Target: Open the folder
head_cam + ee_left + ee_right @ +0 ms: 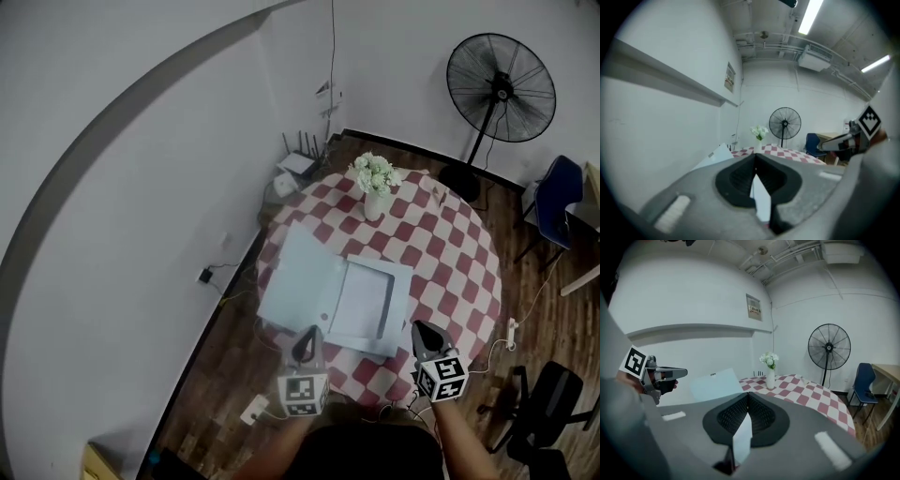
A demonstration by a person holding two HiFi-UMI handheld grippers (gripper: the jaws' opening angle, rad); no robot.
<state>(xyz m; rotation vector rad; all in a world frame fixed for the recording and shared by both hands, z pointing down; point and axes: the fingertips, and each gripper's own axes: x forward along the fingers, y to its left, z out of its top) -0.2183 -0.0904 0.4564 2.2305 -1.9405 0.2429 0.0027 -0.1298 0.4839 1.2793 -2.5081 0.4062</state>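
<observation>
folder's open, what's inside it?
A white paper sheet lies in the right half of the folder. The opened cover at left is bare. Anything beneath the sheet is covered.

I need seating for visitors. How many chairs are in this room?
2. A blue chair stands right of the fan, near the wall; a black chair stands on the floor right of the table. Others may be out of view.

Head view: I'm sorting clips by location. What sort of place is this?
Probably a plain office or workroom: a round table with a checked cloth, a pedestal fan, a blue chair.
</observation>
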